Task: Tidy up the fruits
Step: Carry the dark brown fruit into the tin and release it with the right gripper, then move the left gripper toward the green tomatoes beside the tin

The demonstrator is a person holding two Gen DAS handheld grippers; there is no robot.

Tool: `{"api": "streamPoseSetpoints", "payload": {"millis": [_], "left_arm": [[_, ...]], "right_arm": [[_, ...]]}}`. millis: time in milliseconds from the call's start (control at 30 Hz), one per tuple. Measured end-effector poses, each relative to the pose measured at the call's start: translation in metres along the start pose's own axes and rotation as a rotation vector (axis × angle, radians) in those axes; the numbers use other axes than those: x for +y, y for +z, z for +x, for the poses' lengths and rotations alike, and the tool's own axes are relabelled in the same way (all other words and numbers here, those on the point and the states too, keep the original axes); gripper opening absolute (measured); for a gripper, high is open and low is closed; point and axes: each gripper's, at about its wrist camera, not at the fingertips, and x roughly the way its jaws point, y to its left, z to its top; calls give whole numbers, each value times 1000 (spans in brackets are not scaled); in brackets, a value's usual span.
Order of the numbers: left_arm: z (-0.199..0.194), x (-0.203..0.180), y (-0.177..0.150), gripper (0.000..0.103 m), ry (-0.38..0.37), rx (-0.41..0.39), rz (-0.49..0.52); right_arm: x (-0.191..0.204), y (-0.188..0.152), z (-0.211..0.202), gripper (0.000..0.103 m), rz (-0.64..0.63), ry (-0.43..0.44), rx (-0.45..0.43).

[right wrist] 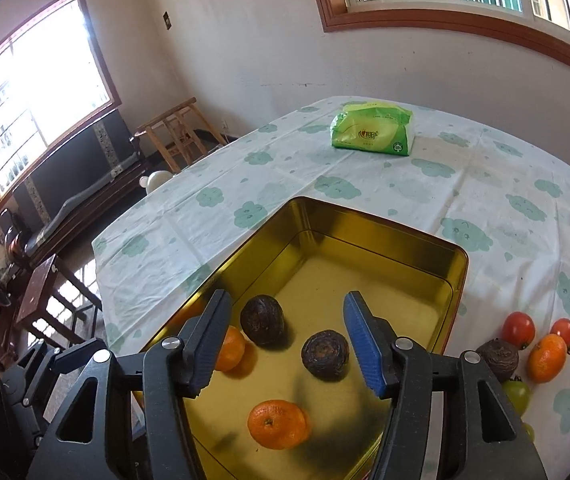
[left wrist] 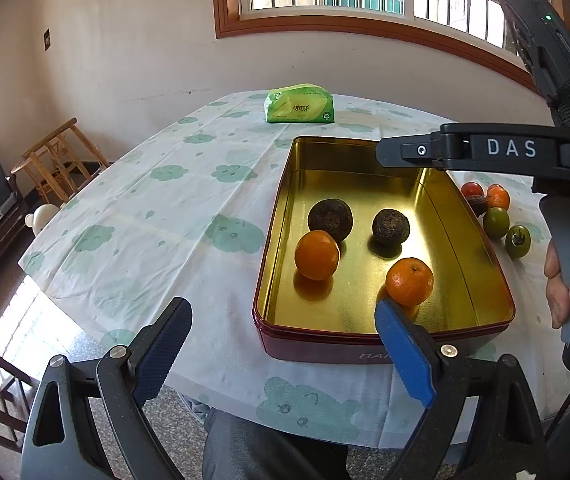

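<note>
Right gripper (right wrist: pixel 285 340) hangs open and empty over the gold-lined rectangular tin (left wrist: pixel 281 208), four fruits inside. Left gripper (left wrist: pixel 281 320) waits open at the near rim. We judge loose fruits (right wrist: pixel 545 356) right are next.

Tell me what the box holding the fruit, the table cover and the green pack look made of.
Box: thin metal by the look, glossy gold inside that mirrors the fruit, dark red painted outside. Table cover: thin plastic or coated cloth, probably; creased, slight sheen, printed green shapes. Green pack: soft shiny plastic film, crinkled; its contents cannot be seen.
</note>
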Motion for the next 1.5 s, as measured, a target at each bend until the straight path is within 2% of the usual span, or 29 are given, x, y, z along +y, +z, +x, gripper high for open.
{"api": "streamPoseSetpoints", "payload": {"millis": [200,367,567,667,833,1033,1100,1167,1300,1500], "left_arm": [[-4,-5,1,91,3,-6,10],[-9,-10,2,91,6,-16,26],[-16,-21,5,91,-10,-29,59],[-22,-31,9,91,-54,-37,86],[-30,-53,21,91,-155,-28,124],[-37,-97,38,91,-282,-19,191],[-36,-114,44,91,-326,-6,203],[-31,-133,51,88,-376,26,201],[-13,-172,61,77,-442,102,162],[21,-226,62,75,-392,148,191]], "right_arm": [[-26,-16,-28,75,49,-52,-52],[-73,-40,-49,80,143,-119,-58],[-143,-78,-78,83,241,-286,-40],[-178,-96,-97,88,277,-399,-35],[-240,-122,-128,91,361,-589,-3],[-296,-154,-162,92,450,-715,3],[-311,-163,-173,93,543,-669,-25],[-316,-166,-178,94,581,-649,-56],[-312,-161,-170,97,548,-625,-36],[-308,-161,-174,98,535,-580,-75]]}}
